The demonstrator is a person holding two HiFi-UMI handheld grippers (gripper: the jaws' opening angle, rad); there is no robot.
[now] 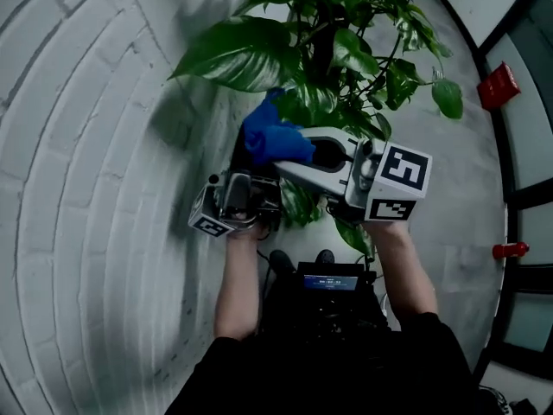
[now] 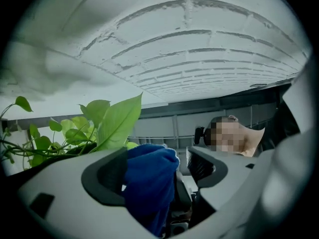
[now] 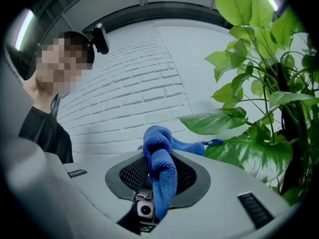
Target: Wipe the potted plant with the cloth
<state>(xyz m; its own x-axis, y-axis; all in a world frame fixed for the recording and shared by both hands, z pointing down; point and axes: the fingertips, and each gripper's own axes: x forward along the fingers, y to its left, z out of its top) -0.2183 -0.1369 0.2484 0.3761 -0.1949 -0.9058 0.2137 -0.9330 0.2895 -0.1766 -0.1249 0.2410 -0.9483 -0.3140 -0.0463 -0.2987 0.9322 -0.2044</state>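
right hand-held gripper (image 1: 298, 162) clamps blue cloth (image 1: 272, 137), bunched lengthwise along jaws, tail toward plant (image 1: 251, 54); left hand-held gripper (image 2: 158, 158): jaws apart.

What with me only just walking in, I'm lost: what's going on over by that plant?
A person holds a gripper in each hand beside a potted plant. The right gripper is shut on a blue cloth, held close by the leaves. The left gripper has its jaws open, with part of the cloth between them but not pinched. Whether the cloth touches a leaf can't be told.
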